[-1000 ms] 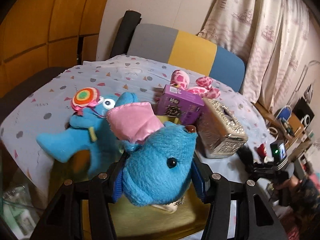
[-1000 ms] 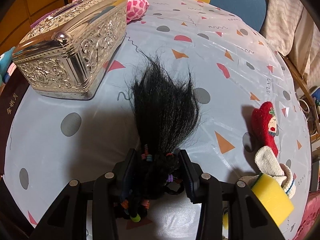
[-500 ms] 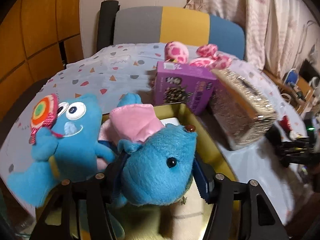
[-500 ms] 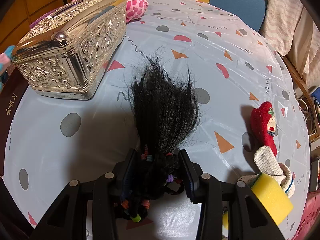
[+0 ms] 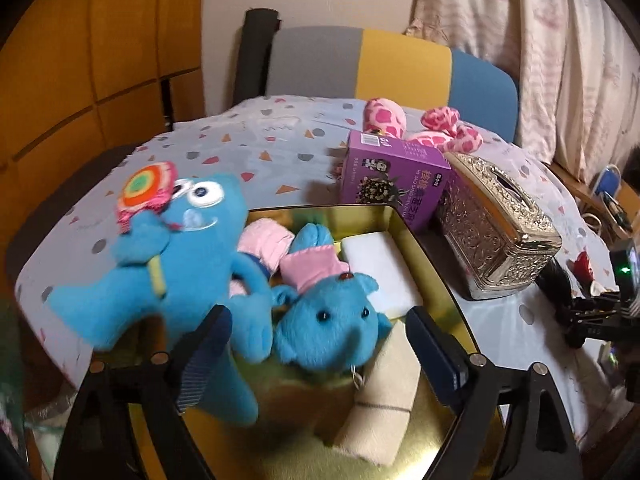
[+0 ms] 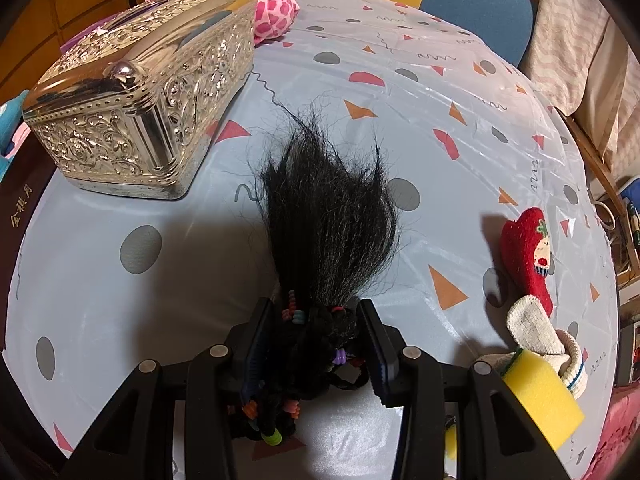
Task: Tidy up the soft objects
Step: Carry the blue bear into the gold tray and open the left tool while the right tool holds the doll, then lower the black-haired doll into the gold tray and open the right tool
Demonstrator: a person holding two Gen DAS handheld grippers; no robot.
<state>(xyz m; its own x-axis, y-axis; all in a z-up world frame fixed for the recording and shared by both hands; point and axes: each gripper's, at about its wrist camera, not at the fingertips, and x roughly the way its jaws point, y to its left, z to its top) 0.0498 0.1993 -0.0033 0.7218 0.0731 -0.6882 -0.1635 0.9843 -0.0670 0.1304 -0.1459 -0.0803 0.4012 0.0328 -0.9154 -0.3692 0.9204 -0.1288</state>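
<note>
Now my left gripper [image 5: 320, 344] is opening, its pads clear of the blue elephant [image 5: 328, 320] lying in the gold tin [image 5: 416, 236] beside a white pad [image 5: 380, 268]; my right gripper [image 6: 316, 344] clamps black hair [image 6: 328, 220].

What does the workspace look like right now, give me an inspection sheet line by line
Surface: round table under a patterned cloth.
Job's things: blue bear and blue monster toy in the gold tin; black hair bundle, red sock and yellow sponge on the cloth.
Clutter: silver tissue box, purple box, pink spotted plush.
Grippers: left gripper jaws opening, pads clear of the bear between them; right gripper shut on the hair bundle.
Cables: nothing seen.
Surroundings: colour-block chair, curtain.
</note>
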